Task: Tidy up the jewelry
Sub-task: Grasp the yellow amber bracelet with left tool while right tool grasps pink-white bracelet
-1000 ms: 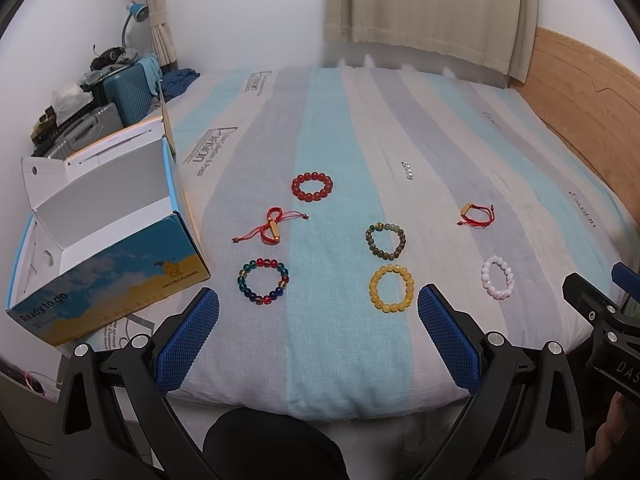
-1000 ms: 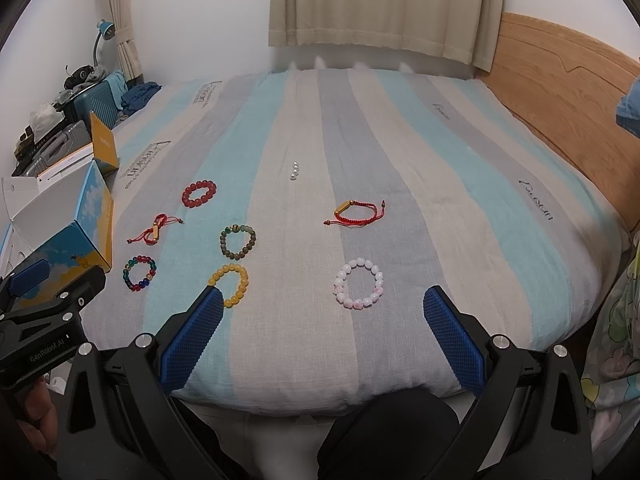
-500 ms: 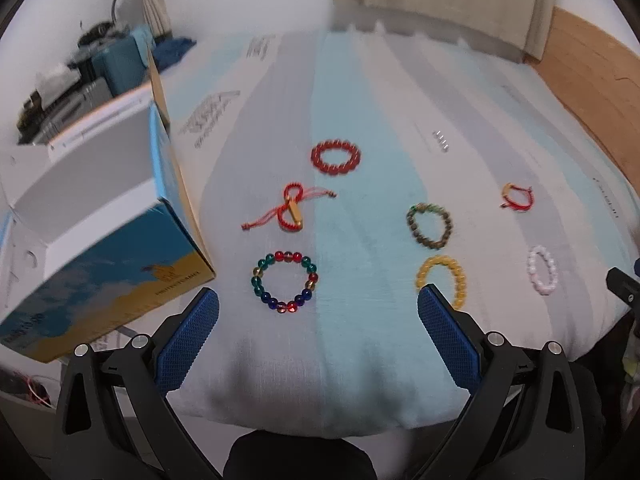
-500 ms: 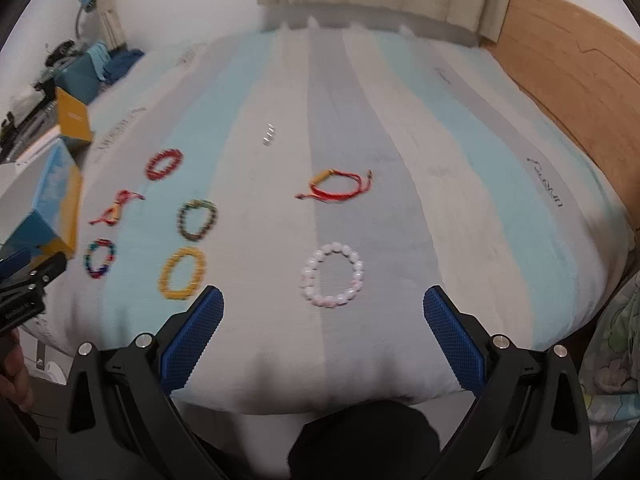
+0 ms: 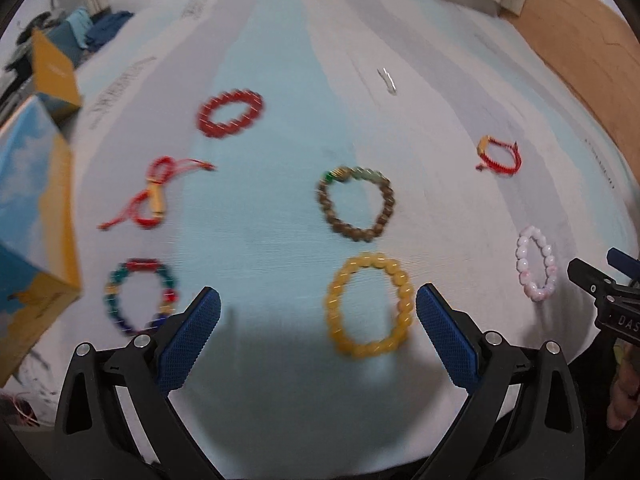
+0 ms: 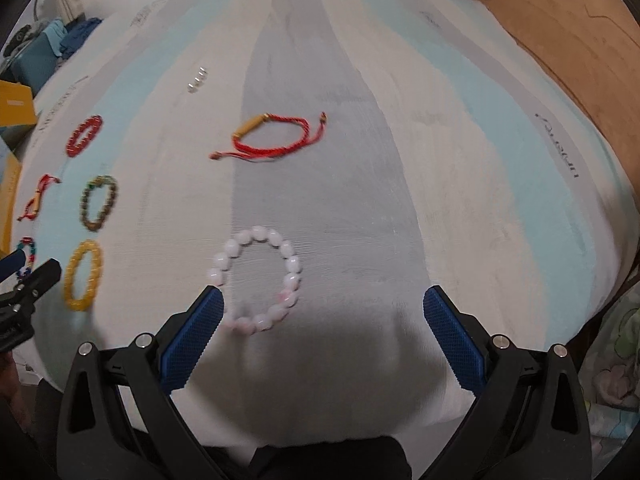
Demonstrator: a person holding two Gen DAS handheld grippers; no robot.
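Striped bedding in pale blue, grey and white covers the bed [image 5: 280,208] before you, with a wooden headboard [image 6: 580,28] at the far right. Your left tool [image 5: 318,316] hangs low over the near edge, its blue pads spread wide apart and holding nothing; the yellow bead bracelet [image 5: 368,304] lies flat just ahead, close to the right pad. Beyond it rests the brown bead bracelet [image 5: 356,204], and farther back the red bead bracelet [image 5: 230,113]. To the left lie a multicoloured bead bracelet [image 5: 140,294] and a red cord bracelet [image 5: 154,194], near a blue and yellow cardboard box [image 5: 34,216] at the bed's left edge. Your right tool [image 6: 322,316] is also spread wide and empty, with the pink bead bracelet [image 6: 258,284] lying flat just ahead, its near side beside the left pad. A second red cord bracelet [image 6: 272,136] lies farther back, and small pale beads [image 6: 198,79] rest beyond that.
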